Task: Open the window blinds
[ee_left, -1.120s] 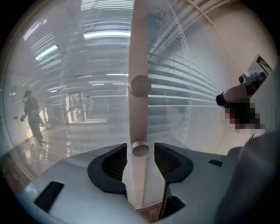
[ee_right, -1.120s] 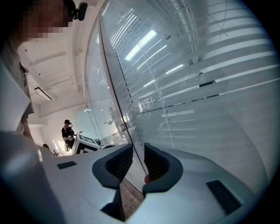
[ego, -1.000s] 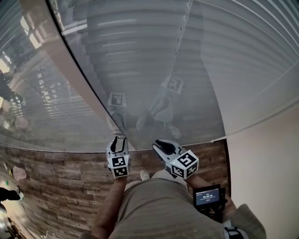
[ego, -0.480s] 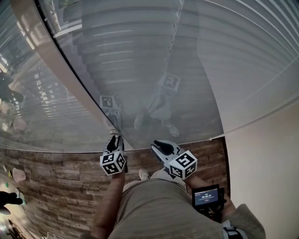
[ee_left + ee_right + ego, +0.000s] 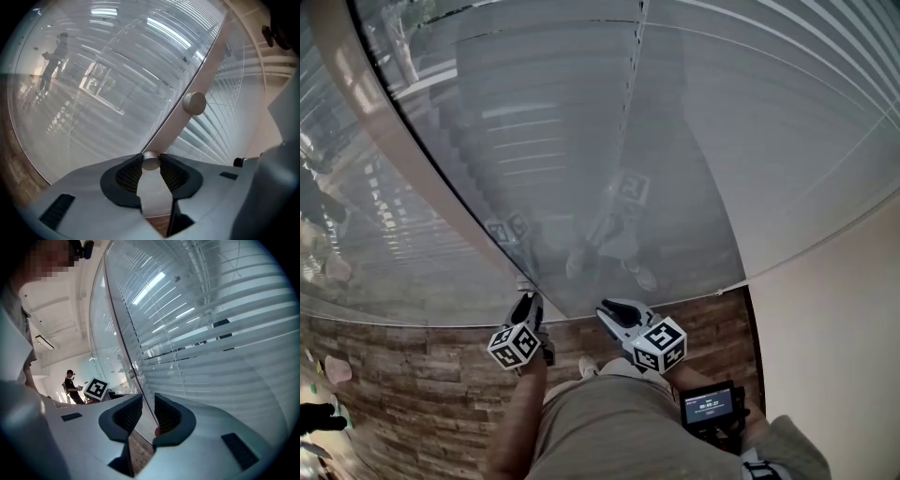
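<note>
Metal knob (image 5: 151, 161), small and round, sits pinched between the pads of the left gripper (image 5: 151, 165), whose jaws have just been closing onto it. The knob is on a pale post (image 5: 201, 75) that divides the glass wall. A second, larger knob (image 5: 194, 103) sits higher on the same post, untouched. In the head view the left gripper (image 5: 523, 302) reaches the foot of that post (image 5: 422, 159), just above the wood floor (image 5: 422, 375).

The right gripper (image 5: 614, 309) hovers just beside it, facing the pane to the right of the post. In its own view the right gripper (image 5: 145, 411) has its jaws a little apart, with nothing pressed between them.

The blinds (image 5: 694, 141) hang behind the glass on both sides of the post. Their grey slats (image 5: 225, 348) run level, with thin dark gaps showing between some of them.
</note>
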Demonstrator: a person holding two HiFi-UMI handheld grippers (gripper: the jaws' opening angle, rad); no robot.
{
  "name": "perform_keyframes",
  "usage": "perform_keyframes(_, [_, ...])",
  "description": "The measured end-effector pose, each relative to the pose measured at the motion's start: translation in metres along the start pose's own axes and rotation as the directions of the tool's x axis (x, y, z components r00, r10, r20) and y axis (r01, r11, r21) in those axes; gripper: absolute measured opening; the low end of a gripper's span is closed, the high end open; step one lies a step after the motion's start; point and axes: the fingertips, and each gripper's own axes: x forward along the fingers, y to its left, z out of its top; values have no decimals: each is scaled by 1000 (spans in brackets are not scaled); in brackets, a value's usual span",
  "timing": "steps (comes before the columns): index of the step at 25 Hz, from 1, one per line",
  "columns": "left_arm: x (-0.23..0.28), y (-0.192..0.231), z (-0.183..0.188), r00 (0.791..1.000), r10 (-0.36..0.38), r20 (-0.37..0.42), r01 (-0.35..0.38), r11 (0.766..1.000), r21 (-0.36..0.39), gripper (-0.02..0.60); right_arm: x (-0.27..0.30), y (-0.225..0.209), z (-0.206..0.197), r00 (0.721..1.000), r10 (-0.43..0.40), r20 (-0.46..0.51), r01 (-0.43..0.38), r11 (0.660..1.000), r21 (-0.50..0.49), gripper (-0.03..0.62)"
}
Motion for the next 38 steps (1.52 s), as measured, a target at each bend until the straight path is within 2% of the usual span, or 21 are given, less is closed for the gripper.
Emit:
perform_keyframes(2, [-2, 0, -2, 1000, -9, 0, 9, 1000, -28, 135, -1, 1, -1, 1000, -1, 3, 1, 1000, 1, 89])
perform_keyframes(6, [-3, 6, -4, 998, -61, 10, 61, 988, -144, 135, 2, 4, -1, 1000, 2, 1, -2, 1000, -3, 89])
perform_keyframes(11, [-1, 6, -6, 994, -106, 20, 107, 972, -208, 135, 8, 5, -3, 1000, 17, -7, -17, 1000, -11, 89])
perform_keyframes(13, [1, 6, -6, 991, -130, 27, 133, 957, -258, 135, 11, 5, -4, 1000, 19, -10, -19, 1000, -14, 89])
perform_keyframes(18, [-2, 2, -4, 980, -196, 46, 199, 903, -381, 135, 11, 9, 0, 999, 31, -18, -31, 999, -21, 89])
perform_keyframes(25, [-5, 4, -6, 958, -271, 93, 277, 787, -551, 135, 15, 16, -1, 998, 49, -28, -50, 998, -28, 89])
perform_keyframes(28, [-5, 5, -5, 945, -304, 117, 312, 742, -594, 135, 16, 18, -2, 998, 52, -32, -53, 998, -28, 89])
perform_keyframes(30, [-3, 2, -4, 932, -333, 142, 345, 698, -627, 135, 15, 17, -2, 998, 55, -32, -56, 998, -30, 89])
perform_keyframes(35, [0, 4, -15, 901, -383, 203, 401, 559, -726, 135, 15, 14, -14, 998, 56, -41, -58, 998, -28, 89])
perform_keyframes(37, [-2, 6, -17, 896, -389, 214, 406, 524, -749, 135, 14, 15, -16, 997, 56, -48, -58, 998, -23, 89])
perform_keyframes(38, [-2, 7, -16, 895, -390, 217, 407, 516, -753, 135, 14, 16, -15, 997, 56, -50, -58, 998, -22, 89])
